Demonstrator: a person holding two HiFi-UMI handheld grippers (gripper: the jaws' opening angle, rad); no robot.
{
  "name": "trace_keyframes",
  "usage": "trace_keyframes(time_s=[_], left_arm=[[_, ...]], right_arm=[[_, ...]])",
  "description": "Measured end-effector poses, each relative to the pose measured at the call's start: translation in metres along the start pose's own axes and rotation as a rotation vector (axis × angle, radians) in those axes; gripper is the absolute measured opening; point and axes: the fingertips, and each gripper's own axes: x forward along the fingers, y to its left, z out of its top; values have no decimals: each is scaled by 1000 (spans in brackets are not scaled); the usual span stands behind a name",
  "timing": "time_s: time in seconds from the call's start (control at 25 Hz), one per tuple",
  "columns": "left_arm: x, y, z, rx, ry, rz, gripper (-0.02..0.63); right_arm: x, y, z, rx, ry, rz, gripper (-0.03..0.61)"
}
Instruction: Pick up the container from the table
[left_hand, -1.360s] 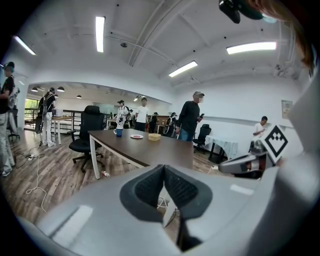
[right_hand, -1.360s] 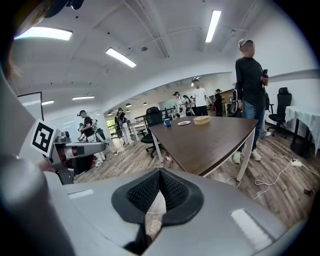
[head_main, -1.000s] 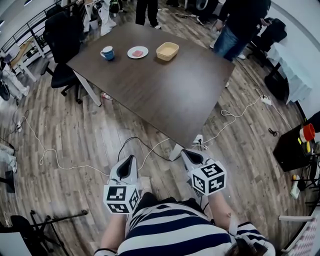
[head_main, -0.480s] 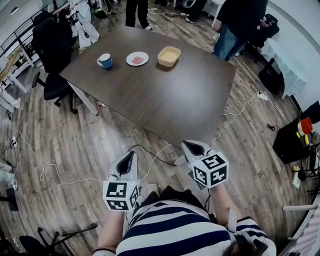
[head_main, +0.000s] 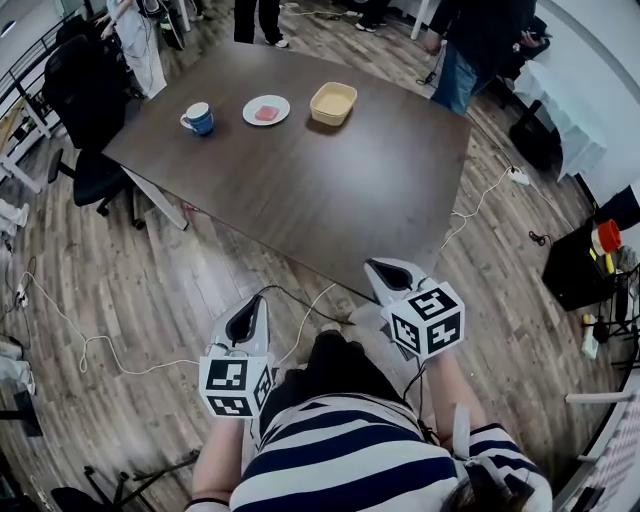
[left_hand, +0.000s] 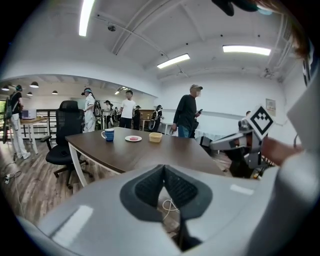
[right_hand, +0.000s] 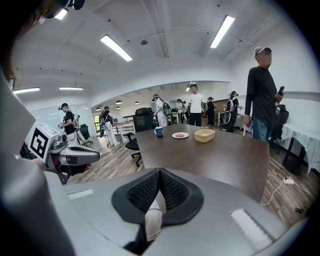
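Observation:
The container (head_main: 333, 103) is a shallow pale-yellow tub standing at the far side of the dark brown table (head_main: 330, 190). It also shows in the left gripper view (left_hand: 155, 137) and the right gripper view (right_hand: 204, 135). My left gripper (head_main: 258, 305) is over the floor short of the table's near edge, jaws shut and empty (left_hand: 164, 167). My right gripper (head_main: 372, 266) hovers at the table's near corner, also shut with nothing in it (right_hand: 159, 171). Both point toward the table, far from the container.
Left of the container are a white plate (head_main: 266, 110) with a pink item and a blue mug (head_main: 198, 118). A black office chair (head_main: 85, 100) stands at the table's left. A person (head_main: 480, 40) stands beyond the far right corner. Cables (head_main: 470, 215) trail over the wooden floor.
The table has come closer and lower in the head view. Both grippers have been carried forward toward its near edge, still shut.

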Motion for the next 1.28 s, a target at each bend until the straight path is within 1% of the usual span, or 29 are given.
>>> trace_keyframes(time_s=[0.2,0.44,0.68,0.96,1.12,1.28], left_arm=[[20,11,9,4,5,-11,0],[55,22,31,30,-7,-22,0],[100,35,61,33,-20,-35,0],[155,54,96,24,-20,-23,0],[181,65,111,12,-14,-9,0],[203,74,125,5,-8,0,0]], right_arm=[[18,-17,18,-16,-1,-6,-6],[46,-48,48,-71,-4,-17,-6],[77,-87,93,-140,-9,-22,-5],[124,-135,137,-169,-3,-9,-5],[144,-153,160,-196,-10,21,24],[163,-168,184,-246,-27,48,56]])
